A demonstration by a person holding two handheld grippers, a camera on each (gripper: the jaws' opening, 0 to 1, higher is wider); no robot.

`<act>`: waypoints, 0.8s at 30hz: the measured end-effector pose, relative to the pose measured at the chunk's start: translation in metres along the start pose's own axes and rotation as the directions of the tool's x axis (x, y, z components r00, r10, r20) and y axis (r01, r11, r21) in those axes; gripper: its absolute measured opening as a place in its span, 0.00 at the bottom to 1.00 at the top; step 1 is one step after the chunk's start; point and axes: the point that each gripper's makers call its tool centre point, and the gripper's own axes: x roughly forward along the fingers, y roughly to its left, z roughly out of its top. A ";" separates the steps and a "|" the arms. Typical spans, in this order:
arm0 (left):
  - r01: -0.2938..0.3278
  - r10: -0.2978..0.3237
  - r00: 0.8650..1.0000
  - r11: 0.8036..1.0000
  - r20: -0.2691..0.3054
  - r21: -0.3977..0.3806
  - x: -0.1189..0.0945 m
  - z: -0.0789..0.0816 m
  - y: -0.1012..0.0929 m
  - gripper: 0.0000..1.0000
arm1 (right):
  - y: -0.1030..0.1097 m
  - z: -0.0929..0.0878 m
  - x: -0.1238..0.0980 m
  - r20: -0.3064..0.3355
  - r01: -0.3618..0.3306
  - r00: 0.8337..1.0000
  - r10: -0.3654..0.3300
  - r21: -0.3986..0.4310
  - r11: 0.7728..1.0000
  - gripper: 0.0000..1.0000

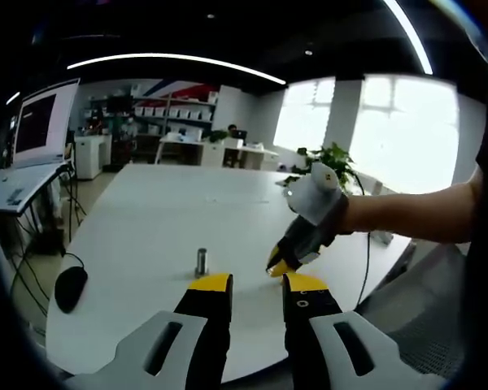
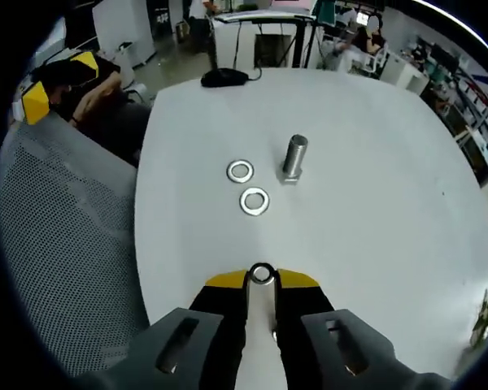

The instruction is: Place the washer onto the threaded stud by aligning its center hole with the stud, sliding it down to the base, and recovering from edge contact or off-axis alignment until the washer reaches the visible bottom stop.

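Right gripper (image 2: 262,280) is pinching one washer (image 2: 262,274) at bottom centre, we're aiming for the stud (image 2: 294,158) upper centre, two spare washers (image 2: 240,171) lying left of it; left gripper (image 1: 256,286) idling, narrowly parted. Tilting it risks snagging the threads

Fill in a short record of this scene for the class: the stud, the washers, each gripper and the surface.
stud: threaded stud upright on the white table, bare, no washer on it
loose washers: two washers flat on the table beside the stud
held washer: third washer pinched on edge at the right gripper tips
left gripper: left gripper fingers apart, holding nothing
other: computer mouse at the table's far edge
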 end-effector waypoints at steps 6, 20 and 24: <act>0.002 -0.002 1.000 1.000 -0.004 0.001 0.000 0.000 0.000 0.22 | -0.006 0.000 -0.018 0.007 0.021 1.000 -0.021 -0.008 1.000 0.13; -0.002 0.002 1.000 1.000 -0.005 -0.003 0.000 -0.001 0.000 0.22 | -0.026 -0.011 -0.045 -0.011 0.072 0.997 -0.072 0.000 0.997 0.13; -0.003 0.003 1.000 1.000 -0.006 -0.003 0.000 -0.001 0.001 0.22 | -0.026 -0.021 -0.048 -0.042 0.064 0.997 -0.064 0.000 0.998 0.13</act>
